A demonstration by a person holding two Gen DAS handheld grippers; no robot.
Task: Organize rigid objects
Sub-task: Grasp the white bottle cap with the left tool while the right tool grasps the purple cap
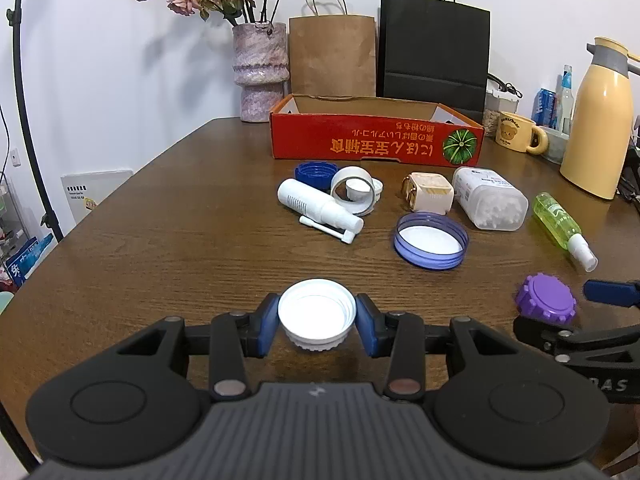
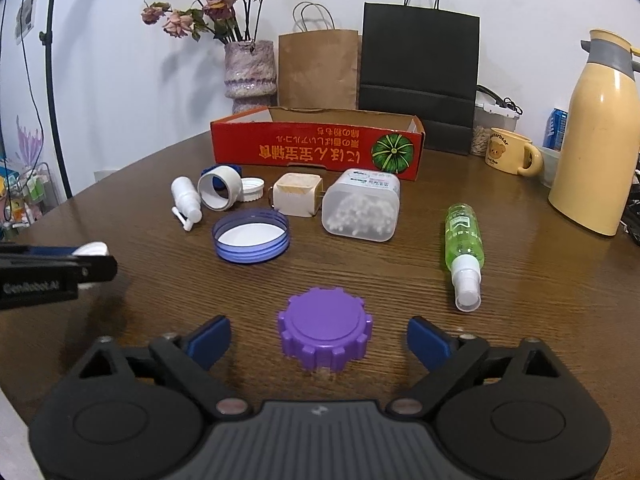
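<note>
White wall (image 1: 120, 40) behind dark wood table (image 1: 180, 220); black stand pole (image 1: 24, 92) at left w/ clutter.

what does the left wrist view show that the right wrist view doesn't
Only the left wrist view: the white cap seen whole, open side up, clamped between the left gripper's pads.

Only the right wrist view: the right gripper in full, jaws open on either side of the purple cap without touching it.

Both: purple cap, red box, blue lid, green spray bottle, swab box.
</note>
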